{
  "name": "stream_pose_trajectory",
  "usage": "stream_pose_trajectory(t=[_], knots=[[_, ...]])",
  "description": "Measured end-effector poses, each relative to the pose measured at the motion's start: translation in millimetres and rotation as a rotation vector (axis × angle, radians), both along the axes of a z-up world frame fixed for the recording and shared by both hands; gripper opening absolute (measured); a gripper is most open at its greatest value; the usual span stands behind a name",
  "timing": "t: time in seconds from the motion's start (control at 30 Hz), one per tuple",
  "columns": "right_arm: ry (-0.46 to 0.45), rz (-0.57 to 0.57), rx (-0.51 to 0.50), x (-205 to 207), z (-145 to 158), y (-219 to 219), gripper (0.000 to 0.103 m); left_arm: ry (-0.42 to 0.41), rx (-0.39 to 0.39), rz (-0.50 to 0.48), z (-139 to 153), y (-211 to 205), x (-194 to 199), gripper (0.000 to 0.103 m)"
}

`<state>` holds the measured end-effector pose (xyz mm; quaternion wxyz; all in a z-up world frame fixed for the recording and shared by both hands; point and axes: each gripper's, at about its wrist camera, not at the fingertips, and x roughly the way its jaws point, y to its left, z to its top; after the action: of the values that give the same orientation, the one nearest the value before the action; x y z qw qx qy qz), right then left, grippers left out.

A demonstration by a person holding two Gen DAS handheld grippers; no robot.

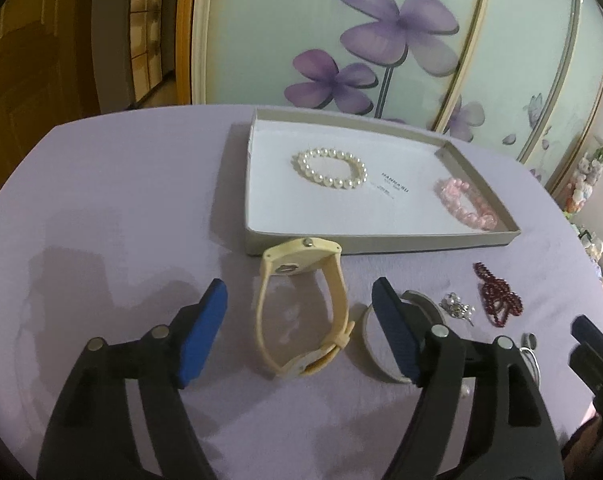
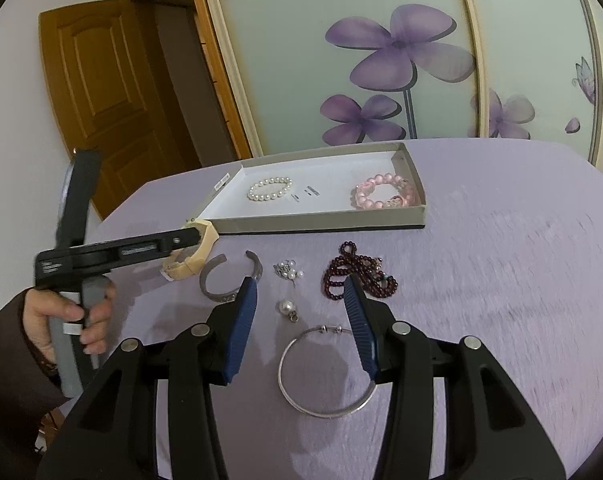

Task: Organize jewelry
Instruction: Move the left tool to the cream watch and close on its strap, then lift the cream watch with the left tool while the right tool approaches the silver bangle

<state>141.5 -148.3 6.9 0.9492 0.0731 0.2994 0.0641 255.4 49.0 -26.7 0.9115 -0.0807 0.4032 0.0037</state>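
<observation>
A cream wristwatch (image 1: 301, 304) stands on its side on the lilac tablecloth, just before the grey box (image 1: 381, 245). My left gripper (image 1: 299, 300) is open with the watch between its blue pads, not touching. The box holds a white pearl bracelet (image 1: 329, 169) and a pink bead bracelet (image 1: 467, 203). My right gripper (image 2: 301, 292) is open above a silver bangle (image 2: 325, 372), with a pearl pendant (image 2: 287, 308) just ahead of it. The watch (image 2: 191, 260) and left gripper also show in the right wrist view.
On the cloth lie a grey open cuff bangle (image 2: 221, 280), a small silver-and-pearl cluster (image 2: 288, 271) and a dark red bead strand (image 2: 357, 272). The box (image 2: 321, 222) sits at the table's far side. A flowered panel wall and a wooden door stand behind.
</observation>
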Motion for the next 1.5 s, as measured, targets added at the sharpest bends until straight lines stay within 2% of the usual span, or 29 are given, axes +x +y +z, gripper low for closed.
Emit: stream_pose_trajectory(t=[0.13, 0.2, 0.27, 0.33, 0.5, 0.77, 0.93, 1.2, 1.5], knots=[[0.008, 0.0, -0.004, -1.3, -0.7, -0.8, 0.048, 0.041, 0.016, 0.034, -9.2, -3.5, 14.9, 0.074], [0.013, 0.0, -0.011, -2.4, -2.2, -0.9, 0.048, 0.061, 0.013, 0.046, -13.7, -2.3, 19.3, 0.065], [0.023, 0.0, -0.019, -4.3, -5.3, -1.1, 0.049, 0.056, 0.026, 0.048, -14.7, -1.9, 20.0, 0.048], [0.036, -0.002, -0.026, -6.5, -9.2, -1.3, 0.05, 0.057, 0.016, 0.042, -14.8, -0.9, 18.5, 0.046], [0.078, -0.007, -0.038, -12.9, -21.1, 0.3, 0.052, 0.033, -0.009, 0.054, -8.3, 8.4, 5.1, 0.044], [0.141, -0.052, -0.085, -22.0, -38.0, 2.8, 0.069, -0.064, -0.047, 0.063, 24.6, 23.6, -21.3, 0.044], [0.189, -0.077, -0.124, -17.8, -44.8, 5.0, 0.077, -0.09, -0.061, 0.063, 35.6, 27.8, -29.1, 0.044], [0.223, -0.074, -0.2, -5.6, -48.1, 17.2, 0.079, -0.095, -0.072, 0.054, 38.6, 24.7, -28.0, 0.044], [0.246, -0.074, -0.222, 3.3, -47.9, 24.4, 0.08, -0.096, -0.074, 0.054, 38.7, 25.5, -28.5, 0.044]])
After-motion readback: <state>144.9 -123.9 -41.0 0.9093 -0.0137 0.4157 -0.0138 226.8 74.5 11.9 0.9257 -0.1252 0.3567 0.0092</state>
